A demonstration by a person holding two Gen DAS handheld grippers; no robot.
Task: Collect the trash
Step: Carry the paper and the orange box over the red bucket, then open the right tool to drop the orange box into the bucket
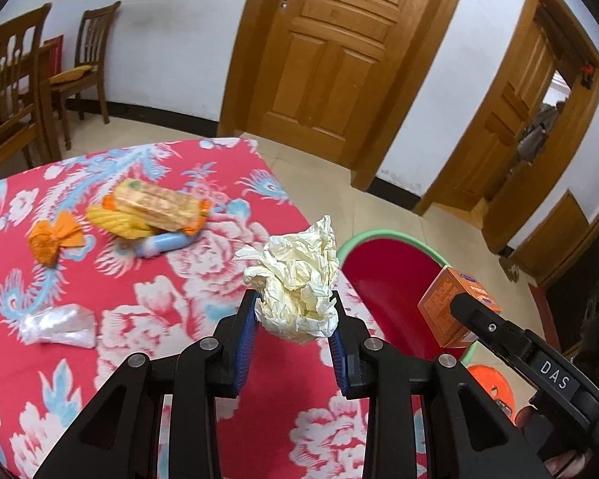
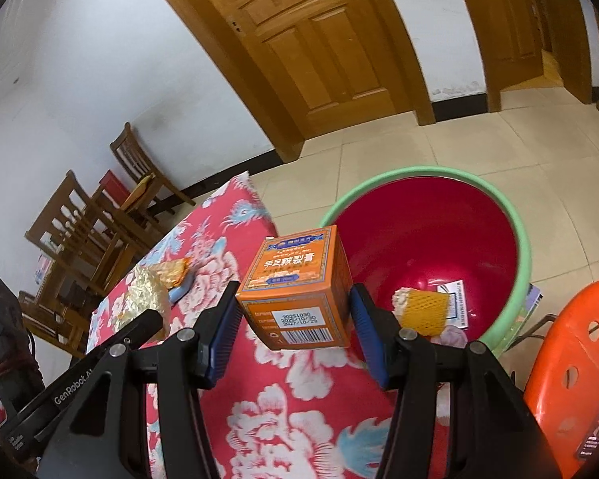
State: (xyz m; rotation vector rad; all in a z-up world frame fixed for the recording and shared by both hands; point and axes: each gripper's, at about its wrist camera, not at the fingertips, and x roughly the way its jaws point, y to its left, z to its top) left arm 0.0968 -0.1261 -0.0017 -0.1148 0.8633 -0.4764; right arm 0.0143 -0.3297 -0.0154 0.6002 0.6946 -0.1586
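My left gripper [image 1: 293, 311] is shut on a crumpled cream paper wad [image 1: 295, 275], held above the table's right edge. My right gripper [image 2: 295, 311] is shut on an orange cardboard box [image 2: 299, 287], carried over the table edge beside the red basin [image 2: 511, 231] with its green rim. The basin stands on the floor and holds a yellow foam net [image 2: 423, 311], a leaflet and other scraps. In the left wrist view the box [image 1: 447, 299] and the right gripper's finger show at the right, over the basin [image 1: 379, 275].
On the red floral tablecloth [image 1: 147, 319] lie a biscuit packet [image 1: 159, 203], an orange wrapper [image 1: 54, 239], a yellow item [image 1: 112, 219], a blue tube [image 1: 163, 245] and a clear plastic bag [image 1: 58, 325]. An orange stool [image 2: 579, 343] stands right of the basin; wooden chairs [image 1: 16, 92] stand behind the table.
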